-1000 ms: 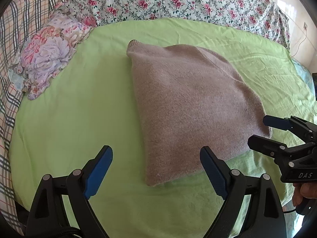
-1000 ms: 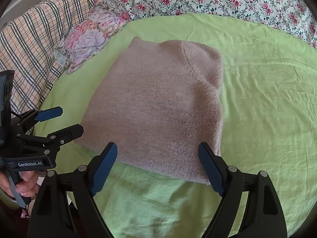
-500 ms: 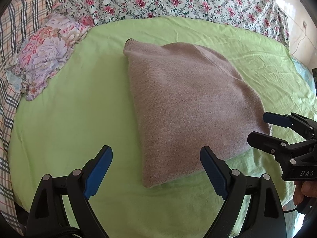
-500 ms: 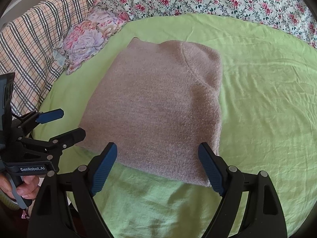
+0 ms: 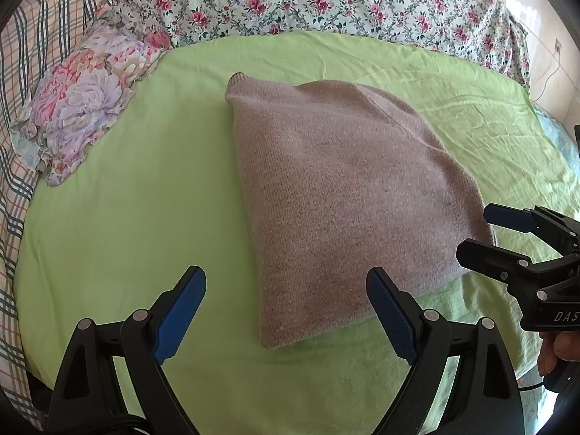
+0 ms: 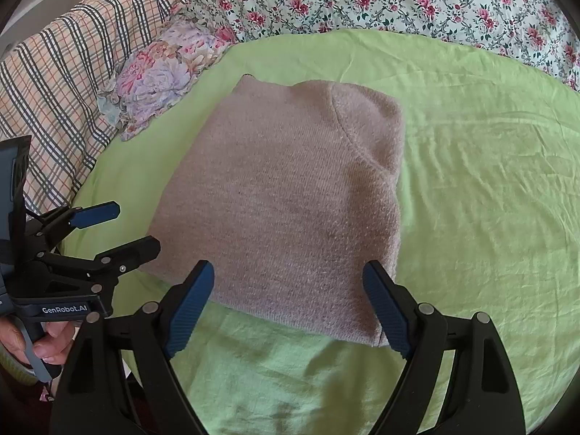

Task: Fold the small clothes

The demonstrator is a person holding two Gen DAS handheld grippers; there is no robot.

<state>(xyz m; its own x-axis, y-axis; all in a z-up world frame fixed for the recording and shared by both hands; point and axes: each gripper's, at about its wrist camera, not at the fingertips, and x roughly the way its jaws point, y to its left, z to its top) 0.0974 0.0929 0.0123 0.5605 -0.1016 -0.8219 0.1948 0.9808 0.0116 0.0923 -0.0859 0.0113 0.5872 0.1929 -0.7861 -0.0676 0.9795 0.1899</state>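
Seen from the left wrist view, a checked plaid blanket [image 5: 14, 116] runs along the 9 o'clock edge, and just inside it at 10 o'clock lies a ruffled pillow printed with large pink and lilac flowers [image 5: 83, 105]. A white quilt with small red roses [image 5: 326, 0] spans 11 to 1 o'clock. Below these spreads the lime-green cotton sheet [image 5: 127, 199], lightly creased.

The folded mauve-brown knitted sweater [image 5: 337, 195] lies flat on the sheet at the centre, a ribbed corner pointing to 11 o'clock and its near corner toward 6 o'clock. The left gripper [image 5: 286, 311] hangs over the sheet at 6 o'clock with its blue-padded fingers spread wide, holding nothing; the sweater's near corner lies between them. At 3 to 4 o'clock the right gripper [image 5: 478, 232] reaches in, its tongs also apart, just beside the sweater's right edge; whether it touches the knit cannot be told.

In the right wrist view, the left gripper [image 6: 134, 228] sits at 8 o'clock near the sweater's [image 6: 290, 199] left corner, held by a hand [image 6: 32, 340]. The right gripper [image 6: 286, 308] is parted at 6 o'clock, straddling the sweater's near edge.
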